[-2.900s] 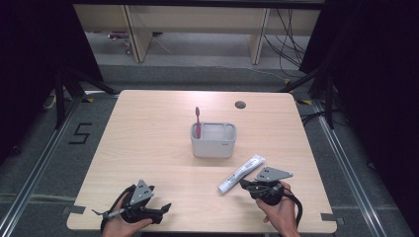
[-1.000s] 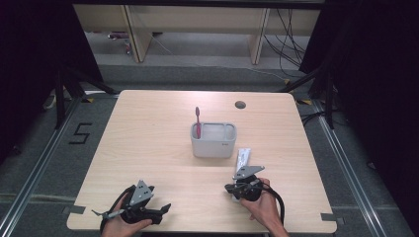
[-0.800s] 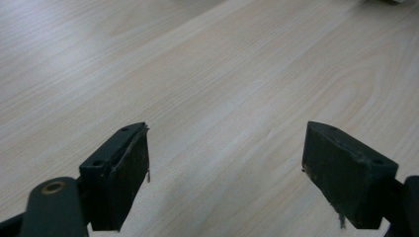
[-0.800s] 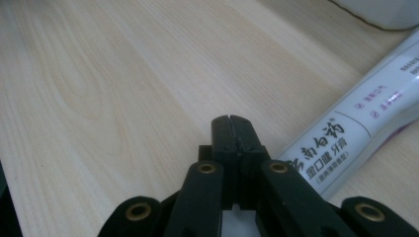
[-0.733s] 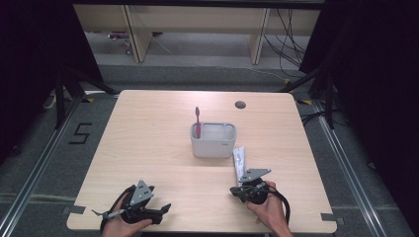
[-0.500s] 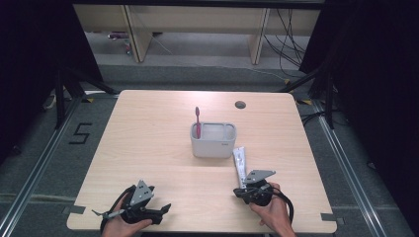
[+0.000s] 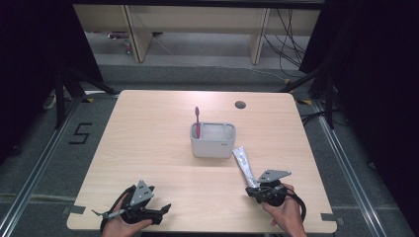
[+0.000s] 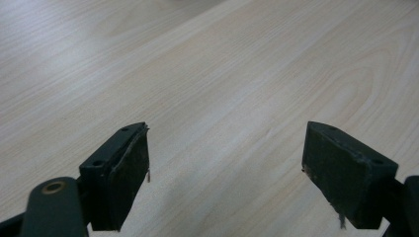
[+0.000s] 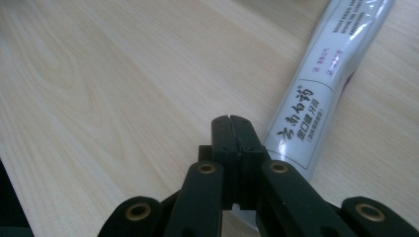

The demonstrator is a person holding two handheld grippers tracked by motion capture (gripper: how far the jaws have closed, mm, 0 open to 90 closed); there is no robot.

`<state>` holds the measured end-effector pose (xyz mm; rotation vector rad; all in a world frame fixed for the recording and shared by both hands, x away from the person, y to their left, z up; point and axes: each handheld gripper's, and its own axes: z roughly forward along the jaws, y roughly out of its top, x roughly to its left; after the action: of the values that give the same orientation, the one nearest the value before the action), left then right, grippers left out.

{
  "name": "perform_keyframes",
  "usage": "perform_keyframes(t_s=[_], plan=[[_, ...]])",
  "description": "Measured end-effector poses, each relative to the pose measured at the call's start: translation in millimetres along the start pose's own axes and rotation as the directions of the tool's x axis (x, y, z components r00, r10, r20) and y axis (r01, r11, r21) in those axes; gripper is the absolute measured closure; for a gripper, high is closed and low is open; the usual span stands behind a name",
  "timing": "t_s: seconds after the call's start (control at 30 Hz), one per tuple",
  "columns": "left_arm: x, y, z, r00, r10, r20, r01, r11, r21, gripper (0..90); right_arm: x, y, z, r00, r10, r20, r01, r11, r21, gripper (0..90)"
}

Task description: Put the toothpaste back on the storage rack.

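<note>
Toothpaste tube (image 7: 243, 165), white plastic, is lying on the pale wooden counter (image 7: 148, 133) beside the grey holder (image 7: 213, 140); your right tongs (image 9: 231, 129) are pressing closed alongside it, left tongs (image 8: 225, 163) gaping empty. Reopen before gripping.

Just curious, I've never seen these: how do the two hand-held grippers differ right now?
The left gripper has its fingers spread wide over bare table; the right gripper has them pressed together beside the toothpaste tube. Both have black fingers and sit low at the table's near edge.

left gripper (image 8: 225, 173): black jaws, worn pads | right gripper (image 9: 231, 133): brass-looking rivets, grey plate
</note>
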<state>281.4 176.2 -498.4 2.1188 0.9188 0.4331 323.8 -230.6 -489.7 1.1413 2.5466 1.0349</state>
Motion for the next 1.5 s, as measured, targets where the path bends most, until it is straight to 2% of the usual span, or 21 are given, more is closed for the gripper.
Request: perform_keyframes(t_s=[0.07,0.13,0.17,0.2,0.23,0.3,0.37,0.4,0.43,0.53,0.77,0.83,0.87,0.9,1.0,1.13,1.27,1.33,1.37,1.4,1.5], plan=[[0.1,0.1,0.0,1.0,0.001,0.003,-0.001,1.0,0.001,17.8,-1.5,-0.3,-2.4,0.9999,0.016,0.002,-0.016,1.0,0.012,90.0],[-0.1,0.1,0.1,1.0,0.003,0.001,-0.003,1.0,0.0,17.8,-7.8,-1.0,-5.7,0.9999,-0.005,0.011,0.005,1.0,0.007,90.0],[0.0,0.1,0.1,1.0,0.003,0.001,-0.003,1.0,0.002,17.8,-7.7,-2.5,-6.2,0.9995,0.027,0.013,-0.027,1.0,-0.011,90.0],[0.0,0.1,0.2,1.0,0.003,0.0,-0.003,1.0,0.002,17.8,-10.9,-2.5,-7.7,0.9998,-0.007,0.016,0.007,1.0,-0.009,90.0],[0.0,0.1,0.1,1.0,0.004,0.0,-0.004,1.0,0.002,17.8,-10.3,-2.8,-8.9,0.9996,0.02,0.019,-0.02,1.0,-0.013,90.0],[0.0,0.1,0.1,1.0,0.004,0.001,-0.004,1.0,0.002,17.8,-12.9,-2.9,-10.5,0.9997,0.002,0.023,-0.002,1.0,-0.027,90.0],[0.0,0.1,0.1,1.0,0.004,0.0,-0.004,1.0,0.002,17.8,-12.2,-3.0,-13.8,0.9993,0.031,0.022,-0.031,0.999,-0.009,90.0],[0.0,0.1,0.0,1.0,0.004,0.0,-0.004,1.0,0.002,17.8,-15.2,-3.5,-13.2,0.9992,0.008,0.038,-0.007,1.0,-0.021,90.0],[0.0,0.1,0.1,1.0,0.004,0.0,-0.004,1.0,0.002,17.8,-12.8,-3.0,-16.5,0.9985,0.046,0.03,-0.046,0.999,-0.004,90.0],[-0.4,0.1,0.6,1.0,-0.002,0.001,0.002,1.0,0.001,17.8,-15.8,-1.5,-16.5,0.9992,0.017,0.035,-0.016,1.0,-0.017,89.2],[-0.6,-0.2,1.1,1.0,-0.007,-0.001,0.007,1.0,0.002,17.8,-18.9,10.8,-18.4,0.9966,0.027,0.078,-0.026,0.999,-0.02,75.5],[-0.5,-0.2,1.3,1.0,-0.007,0.0,0.007,1.0,0.003,17.8,-18.7,14.7,-18.7,0.9941,0.054,0.094,-0.054,0.999,-0.005,70.0],[-0.2,-0.1,1.3,1.0,-0.007,0.001,0.007,0.9999,0.008,17.8,-23.8,17.0,-19.7,0.9933,-0.002,0.116,0.001,1.0,0.013,68.3],[-0.1,-0.2,1.5,1.0,-0.004,0.005,0.004,0.9999,0.009,17.8,-24.4,20.6,-18.4,0.9903,0.035,0.135,-0.04,0.999,0.033,63.1],[-0.2,-0.4,2.1,1.0,-0.009,0.003,0.009,1.0,0.003,17.8,-25.9,23.5,-15.0,0.9884,0.049,0.143,-0.054,0.998,0.028,59.8],[0.6,-0.4,1.5,1.0,-0.004,0.0,0.004,1.0,0.007,17.8,-29.6,35.2,-11.1,0.9873,0.07,0.143,-0.082,0.993,0.079,52.9],[1.0,-0.4,1.5,1.0,-0.002,0.005,0.002,1.0,0.008,17.8,-31.4,42.6,-3.0,0.9872,0.033,0.156,-0.052,0.992,0.117,52.2],[0.4,-0.4,1.5,1.0,-0.004,0.002,0.004,1.0,0.008,17.8,-30.7,44.4,-0.9,0.986,0.033,0.163,-0.054,0.99,0.127,52.0],[0.3,-0.5,1.7,1.0,-0.005,0.001,0.005,1.0,0.007,17.8,-28.0,46.3,0.9,0.986,0.066,0.153,-0.089,0.985,0.146,51.5],[0.0,-0.7,2.6,0.9999,-0.013,0.007,0.013,0.9999,-0.006,17.8,-30.3,48.1,3.5,0.9878,0.032,0.152,-0.055,0.987,0.154,51.4],[0.2,-0.5,1.8,1.0,-0.009,-0.001,0.009,1.0,-0.001,17.8,-28.2,54.3,8.9,0.9847,0.048,0.167,-0.079,0.979,0.187,50.3]])
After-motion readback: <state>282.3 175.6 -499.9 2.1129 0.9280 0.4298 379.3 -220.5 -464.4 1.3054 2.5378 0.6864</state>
